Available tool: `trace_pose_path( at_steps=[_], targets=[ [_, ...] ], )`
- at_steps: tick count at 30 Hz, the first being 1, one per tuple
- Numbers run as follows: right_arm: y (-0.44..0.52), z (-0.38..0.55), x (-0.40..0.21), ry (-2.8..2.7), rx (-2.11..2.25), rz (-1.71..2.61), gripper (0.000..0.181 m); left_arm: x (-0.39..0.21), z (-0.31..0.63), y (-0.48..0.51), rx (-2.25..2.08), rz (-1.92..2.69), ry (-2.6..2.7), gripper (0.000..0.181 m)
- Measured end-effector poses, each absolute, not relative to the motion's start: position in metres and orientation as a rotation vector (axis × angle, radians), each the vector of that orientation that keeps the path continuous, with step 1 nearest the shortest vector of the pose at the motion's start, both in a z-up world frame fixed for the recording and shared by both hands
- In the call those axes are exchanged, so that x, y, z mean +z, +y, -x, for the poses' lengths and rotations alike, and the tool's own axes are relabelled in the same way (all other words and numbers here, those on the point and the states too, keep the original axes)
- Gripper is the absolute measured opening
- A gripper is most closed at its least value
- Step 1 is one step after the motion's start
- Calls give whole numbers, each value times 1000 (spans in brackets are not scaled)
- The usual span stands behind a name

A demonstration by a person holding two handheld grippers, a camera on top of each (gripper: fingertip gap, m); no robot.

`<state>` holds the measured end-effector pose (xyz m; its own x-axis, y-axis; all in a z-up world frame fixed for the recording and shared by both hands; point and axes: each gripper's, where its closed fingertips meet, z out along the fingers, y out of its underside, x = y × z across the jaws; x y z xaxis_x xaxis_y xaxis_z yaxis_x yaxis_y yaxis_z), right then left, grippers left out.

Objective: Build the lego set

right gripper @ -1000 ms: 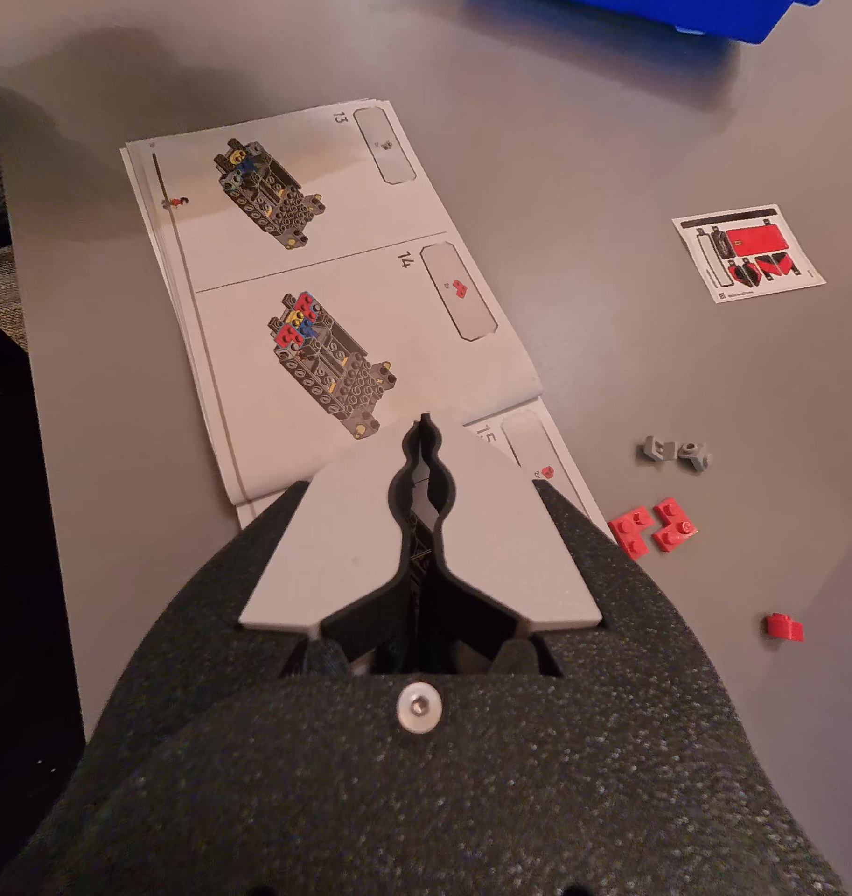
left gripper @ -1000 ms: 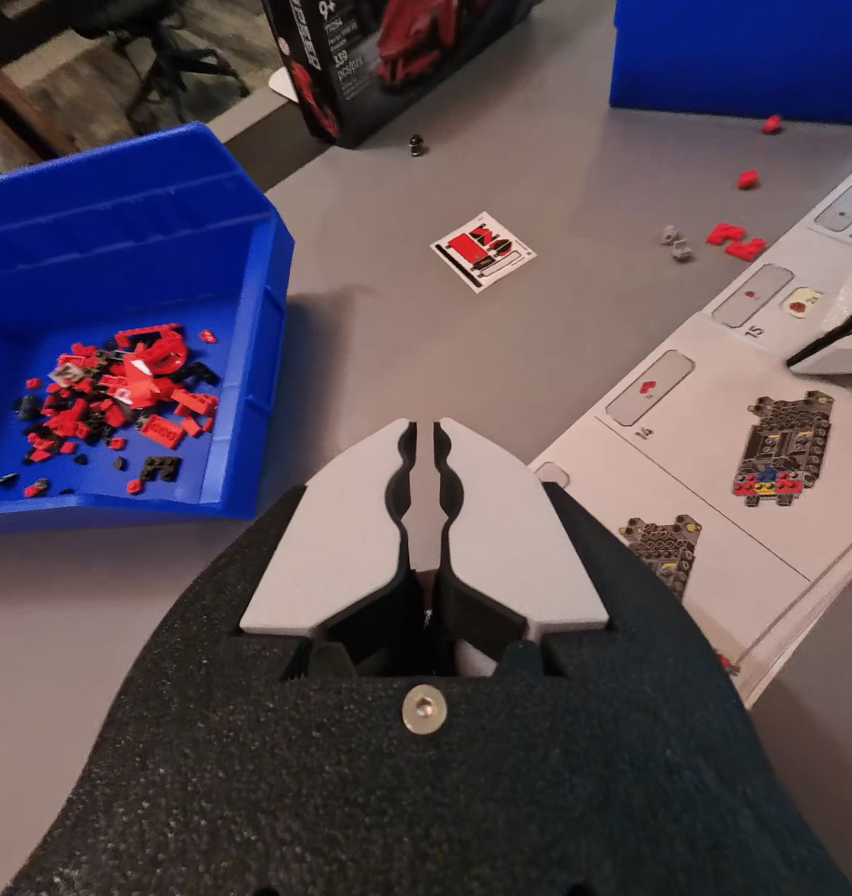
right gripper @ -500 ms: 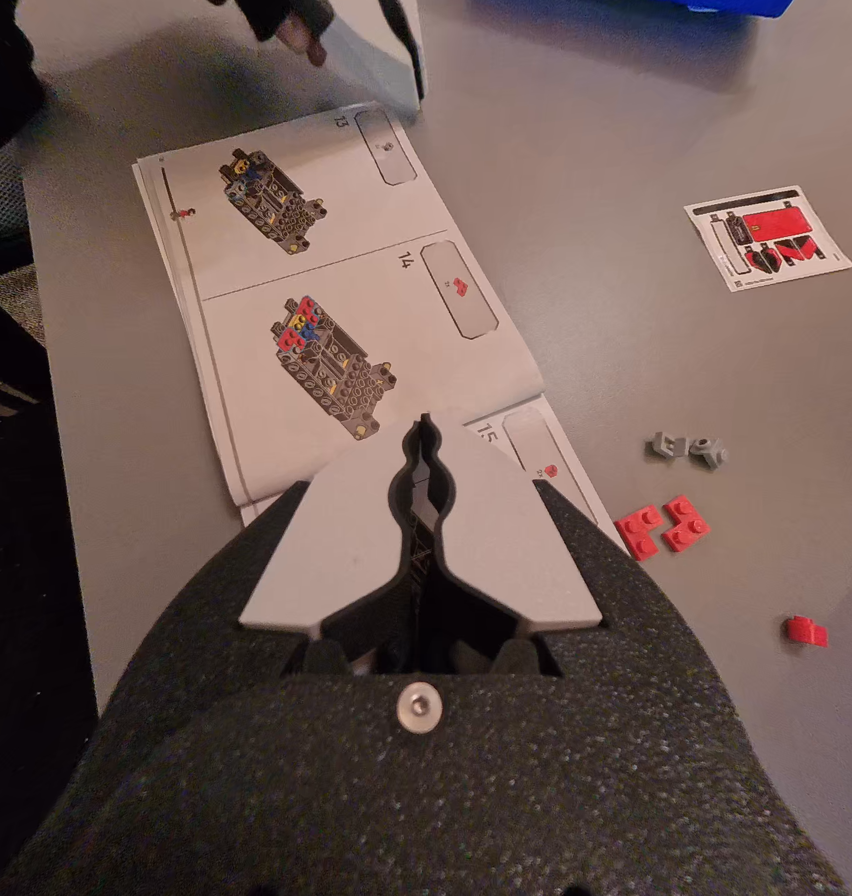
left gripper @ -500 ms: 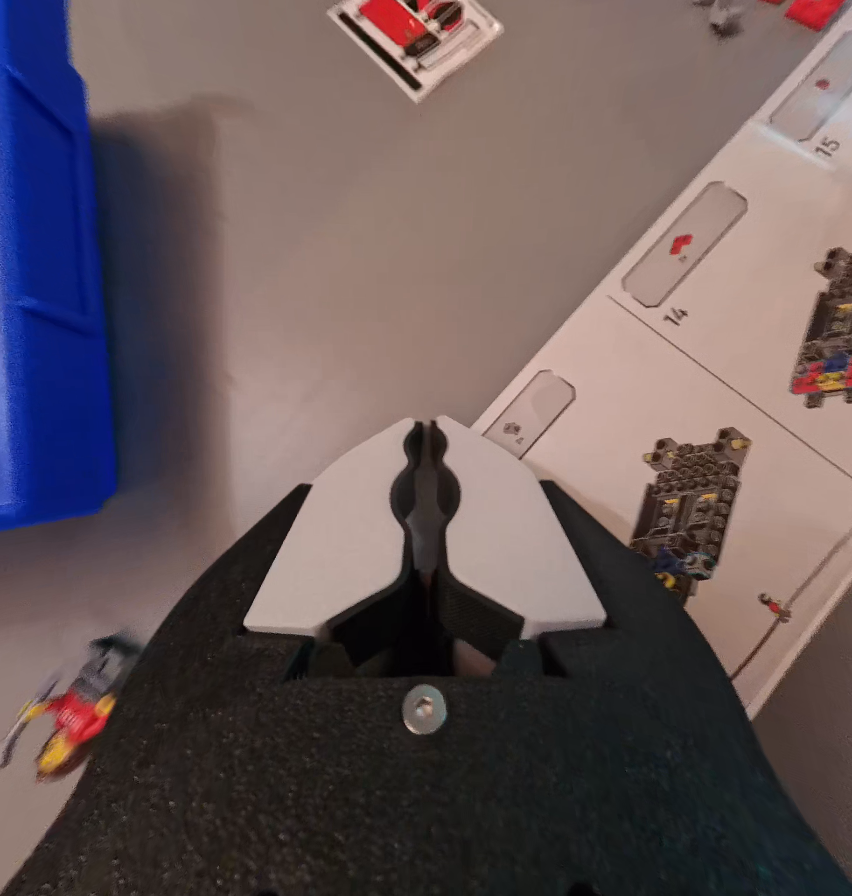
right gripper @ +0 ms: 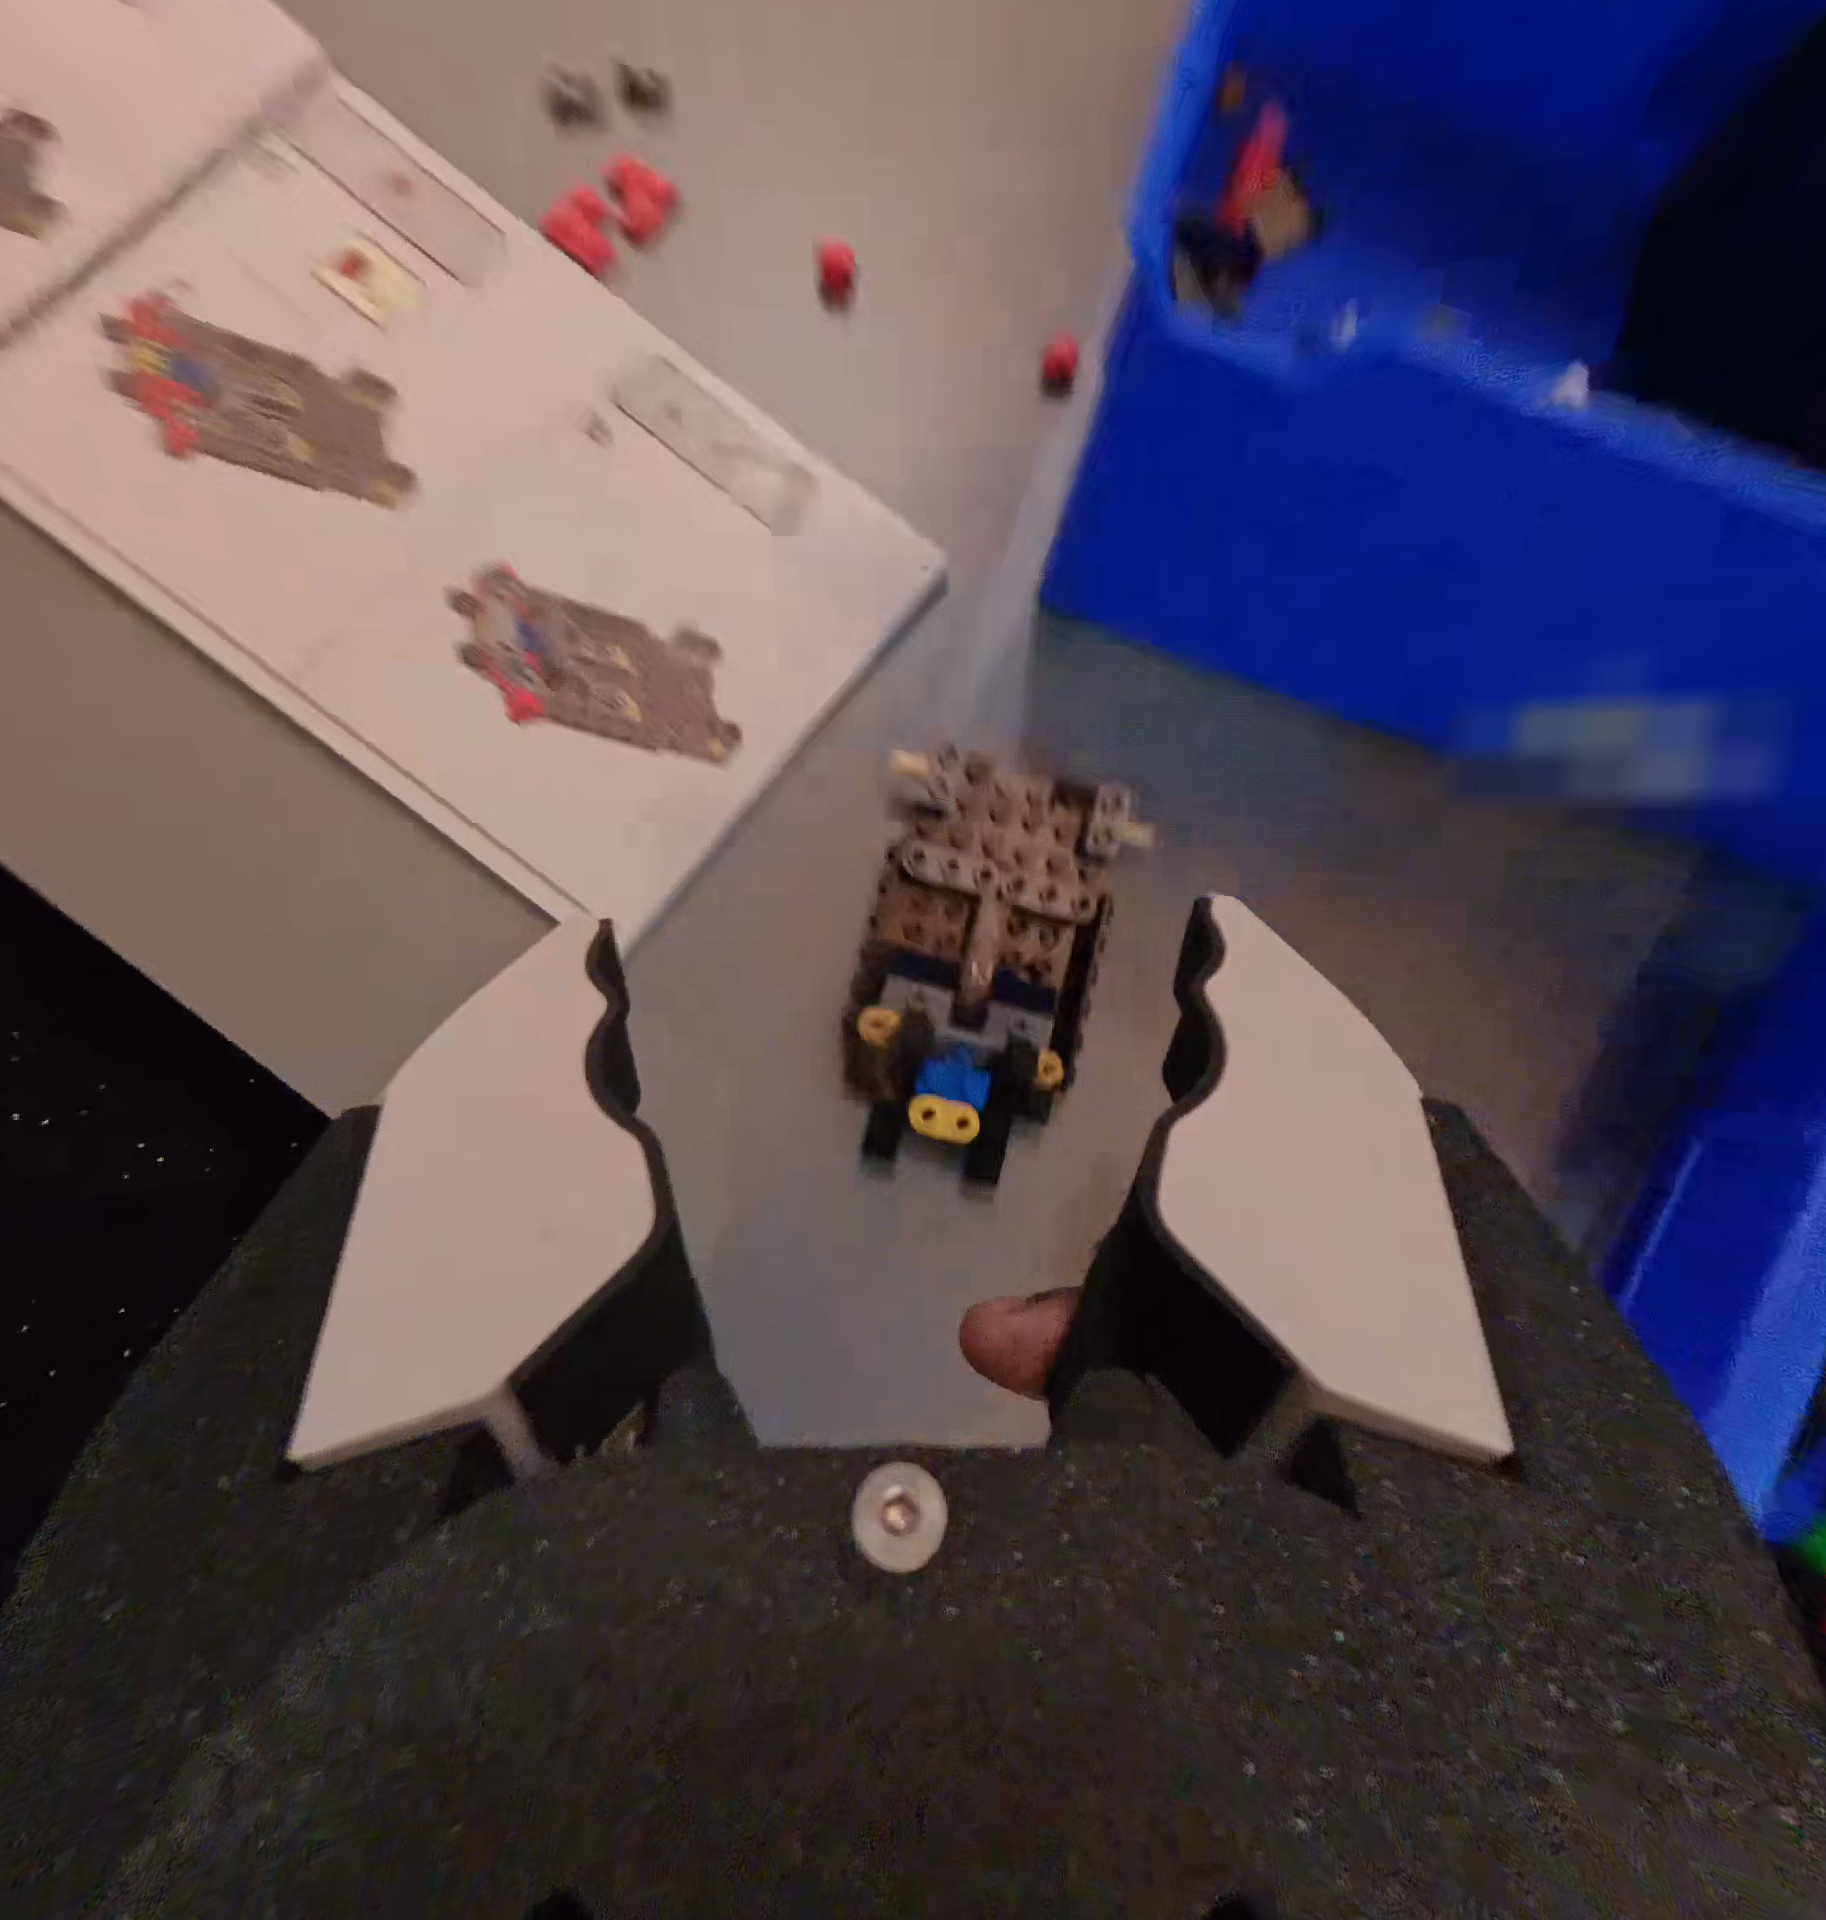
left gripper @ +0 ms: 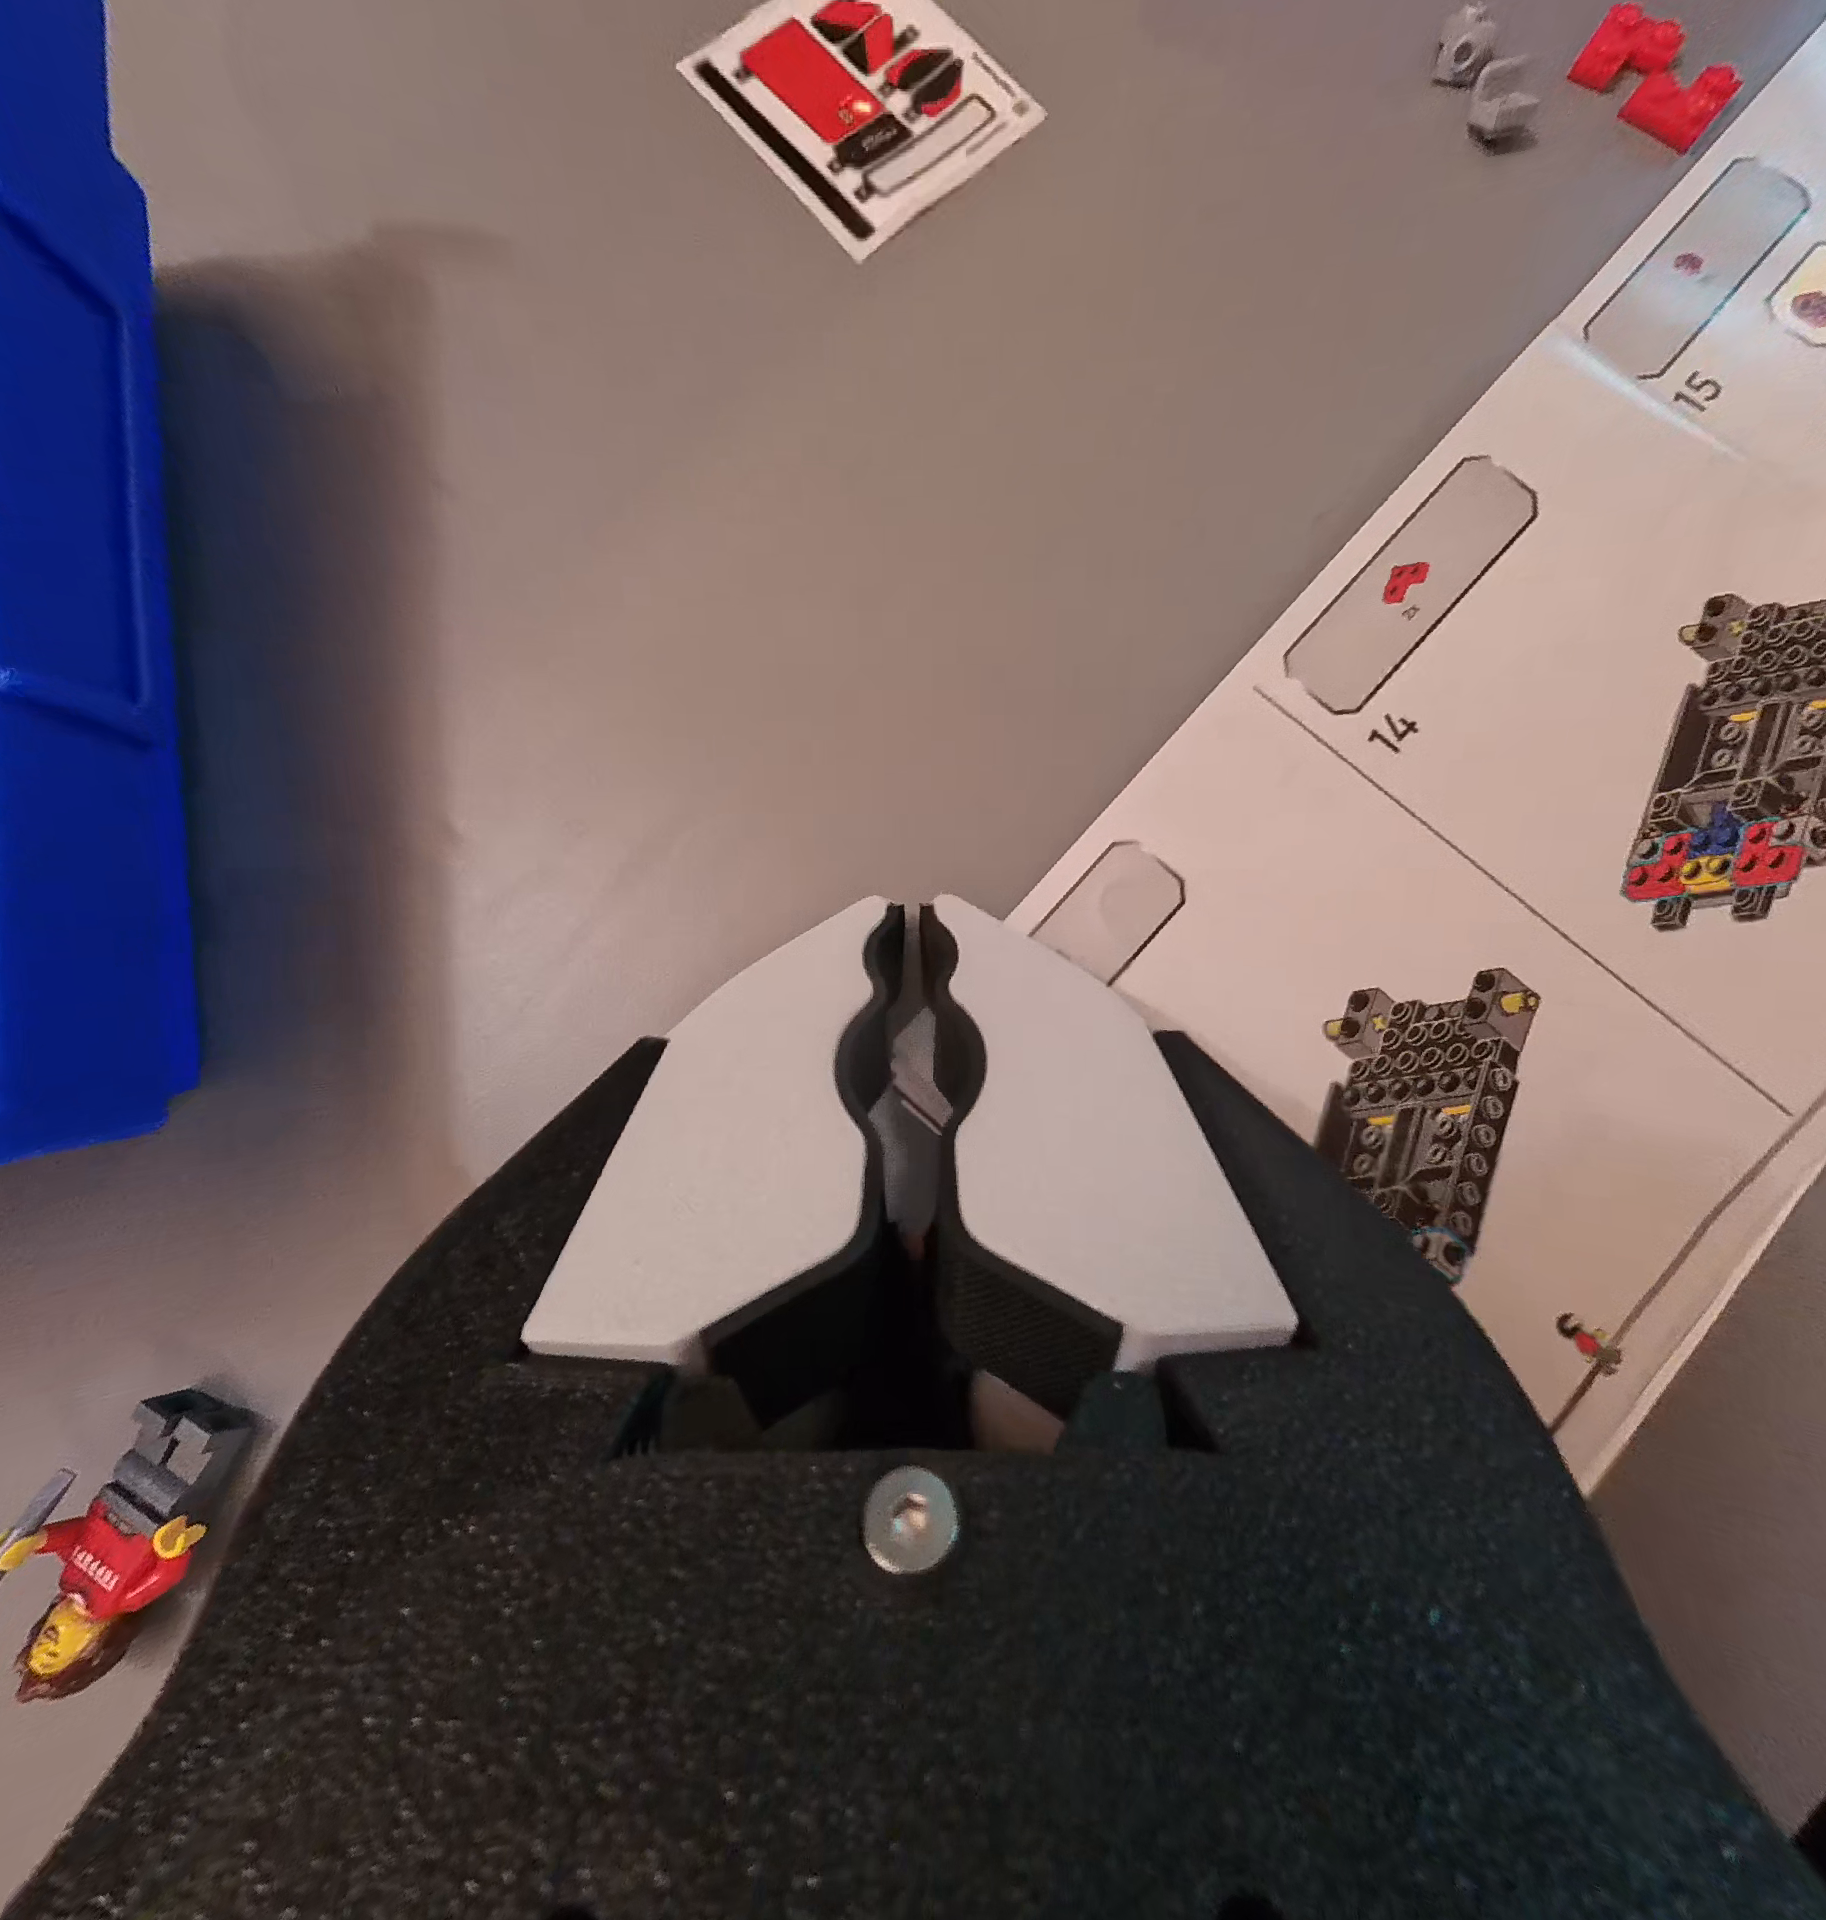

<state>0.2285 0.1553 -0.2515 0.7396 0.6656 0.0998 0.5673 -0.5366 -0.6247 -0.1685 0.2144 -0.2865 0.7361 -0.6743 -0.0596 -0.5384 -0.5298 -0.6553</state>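
Gaping wide, right gripper (right gripper: 904,935) frames studded grey-black lego chassis (right gripper: 976,961) on matte grey table (right gripper: 1252,831), beside glossy blue bin (right gripper: 1460,520). Left gripper (left gripper: 911,914) pinched narrow over paper instruction booklet (left gripper: 1460,935); minifigure (left gripper: 109,1538) lying nearby.

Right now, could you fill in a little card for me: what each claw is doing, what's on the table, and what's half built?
left claw: shut, empty, over the grey table
right claw: open, empty, around the half-built car, not touching it
booklet: open, flat
sticker sheet: beside booklet
loose red bricks: near booklet
toy figure: lying down
blue bins: one each side
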Motion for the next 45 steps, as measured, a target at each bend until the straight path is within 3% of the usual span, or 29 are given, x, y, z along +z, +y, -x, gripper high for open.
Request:
trace_pose_path(
  at_steps=[7,9,10,16,22,31,45],
  targets=[
    [165,-239,-297,-808,198,2453,91,-259,158,206,-216,2155,991,5],
    [168,-240,-295,-789,205,2449,75,-253,160,205,-195,2135,1001,5],
    [169,-240,-294,-798,206,2439,59,-251,160,204,-200,2126,1001,5],
    [165,-216,-262,-907,288,2309,58,-240,155,195,-283,2048,1052,6],
    [140,-100,-218,-1381,523,1992,58,-242,158,184,-245,2020,1177,7],
    [141,36,-258,-1990,616,1738,58,-270,165,173,-198,2058,1357,7],
    [144,50,-289,-2119,485,1785,59,-269,161,179,-373,1996,1266,7]
  ],
)
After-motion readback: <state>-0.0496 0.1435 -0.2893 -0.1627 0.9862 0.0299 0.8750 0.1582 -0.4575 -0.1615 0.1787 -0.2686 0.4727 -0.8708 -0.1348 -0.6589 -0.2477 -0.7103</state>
